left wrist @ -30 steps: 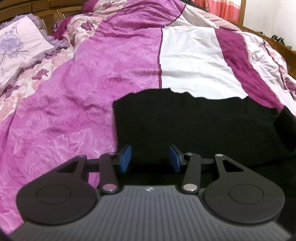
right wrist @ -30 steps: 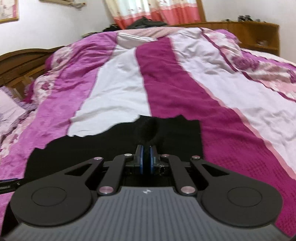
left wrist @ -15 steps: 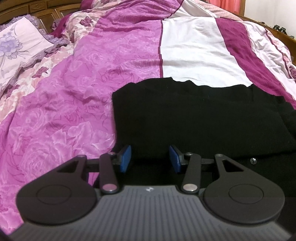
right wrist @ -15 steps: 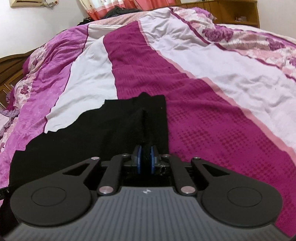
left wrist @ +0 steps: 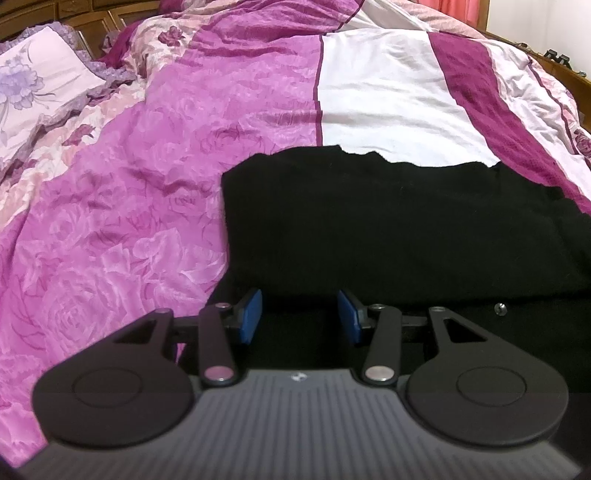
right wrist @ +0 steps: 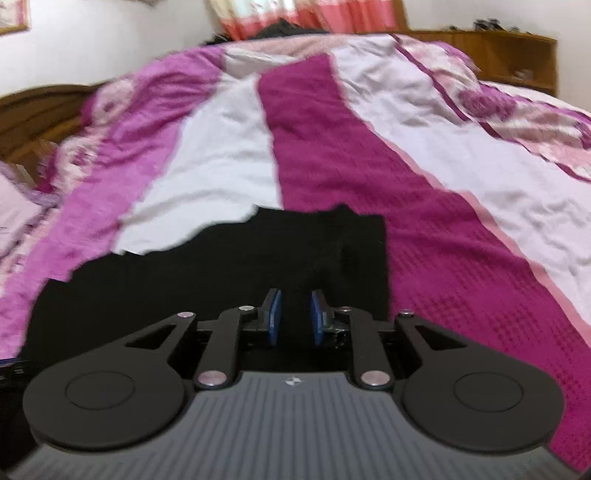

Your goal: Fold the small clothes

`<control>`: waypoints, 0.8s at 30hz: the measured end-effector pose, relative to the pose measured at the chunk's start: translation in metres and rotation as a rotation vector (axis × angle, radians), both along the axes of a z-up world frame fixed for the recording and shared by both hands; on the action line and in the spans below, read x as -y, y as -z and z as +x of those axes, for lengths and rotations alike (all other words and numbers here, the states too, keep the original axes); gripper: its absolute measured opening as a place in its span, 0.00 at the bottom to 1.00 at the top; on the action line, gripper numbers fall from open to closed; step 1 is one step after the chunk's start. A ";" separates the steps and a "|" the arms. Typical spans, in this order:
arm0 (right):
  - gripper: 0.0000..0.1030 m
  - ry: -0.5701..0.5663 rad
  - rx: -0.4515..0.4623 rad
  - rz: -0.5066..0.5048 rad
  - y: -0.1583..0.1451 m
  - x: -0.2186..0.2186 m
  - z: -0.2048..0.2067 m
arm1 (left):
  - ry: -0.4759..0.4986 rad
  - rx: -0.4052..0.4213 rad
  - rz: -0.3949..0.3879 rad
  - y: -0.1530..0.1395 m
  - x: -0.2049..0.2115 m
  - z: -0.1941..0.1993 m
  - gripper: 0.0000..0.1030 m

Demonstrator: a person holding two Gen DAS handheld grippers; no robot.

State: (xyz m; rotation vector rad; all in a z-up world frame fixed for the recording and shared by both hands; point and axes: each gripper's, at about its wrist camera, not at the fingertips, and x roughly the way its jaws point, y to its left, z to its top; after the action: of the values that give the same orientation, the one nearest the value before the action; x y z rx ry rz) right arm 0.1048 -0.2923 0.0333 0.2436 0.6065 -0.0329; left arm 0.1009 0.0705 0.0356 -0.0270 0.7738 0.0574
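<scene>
Black garment (left wrist: 388, 229), both grippers parted above

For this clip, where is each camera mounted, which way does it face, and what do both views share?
Left wrist: on the left tool, low over the black garment, facing up the bed toward a floral pillow; own jaws wide apart.
Right wrist: on the right tool, facing a curtained wall; jaws partly apart.
Shared: garment, striped quilt.
</scene>
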 end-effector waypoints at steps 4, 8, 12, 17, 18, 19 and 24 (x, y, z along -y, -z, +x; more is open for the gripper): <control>0.23 0.051 -0.023 0.054 0.019 0.017 0.007 | 0.001 -0.002 0.008 0.001 -0.001 -0.001 0.46; 0.26 0.045 -0.006 0.100 0.012 0.023 -0.003 | 0.005 0.001 0.006 -0.004 -0.002 -0.006 0.46; 0.33 0.044 0.001 0.130 0.003 0.027 -0.024 | 0.007 -0.004 0.006 -0.011 -0.002 -0.016 0.46; 0.41 0.010 0.006 0.158 -0.009 0.026 -0.059 | 0.020 -0.009 0.002 -0.020 -0.001 -0.030 0.46; 0.41 -0.001 0.009 0.156 -0.011 0.025 -0.066 | 0.023 -0.011 0.005 -0.022 -0.001 -0.032 0.46; 0.41 -0.014 0.010 0.152 -0.014 0.023 -0.073 | 0.026 -0.010 0.010 -0.024 0.000 -0.036 0.46; 0.42 -0.063 0.002 0.150 -0.023 0.017 -0.104 | 0.037 -0.012 0.019 -0.030 -0.002 -0.052 0.46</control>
State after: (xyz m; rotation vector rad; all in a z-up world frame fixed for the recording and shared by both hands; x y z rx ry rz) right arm 0.0007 -0.3089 0.0565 0.3701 0.6148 0.0738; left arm 0.0490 0.0724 0.0659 0.0055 0.7856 0.0302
